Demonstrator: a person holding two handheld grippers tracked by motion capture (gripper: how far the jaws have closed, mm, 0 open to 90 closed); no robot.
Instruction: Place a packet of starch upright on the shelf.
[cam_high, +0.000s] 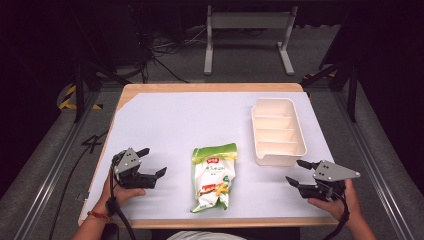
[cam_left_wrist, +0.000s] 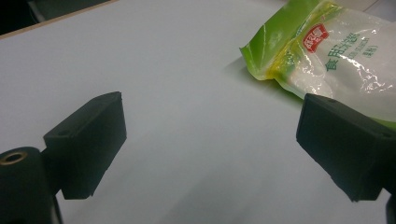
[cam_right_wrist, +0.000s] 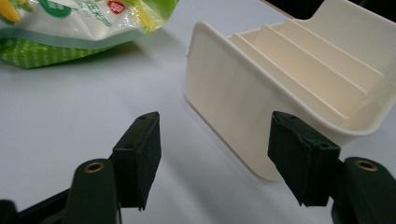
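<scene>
A green and clear snack bag (cam_high: 213, 177) lies flat on the white table (cam_high: 165, 125), near the front edge and about midway between the person's two hands. Its long axis runs from the near edge toward the far edge, with the green sealed end pointing away from the person and a slight lean to the right at the top. The lower end looks crumpled. On its front there is a small red label (cam_left_wrist: 316, 37) with white characters too small to read, and below it a line of green Chinese characters (cam_left_wrist: 352, 50) of which I can make out "食用" at the start; the rest is not legible. There is yellow and red printing lower down on the bag in the high view.

To the right and farther back stands a cream plastic tray (cam_high: 278, 131) with four compartments set one behind the other, its long side also running near to far. All its compartments look empty.

The left gripper (cam_high: 153, 161) is held low over the table to the left of the bag, pointing right toward it, its jaws wide apart with nothing between them. The right gripper (cam_high: 298, 172) sits just in front of the tray's near right corner, pointing left, jaws likewise spread and holding nothing. In the right gripper view the tray's near end wall (cam_right_wrist: 233, 107) stands just beyond the jaws.
</scene>
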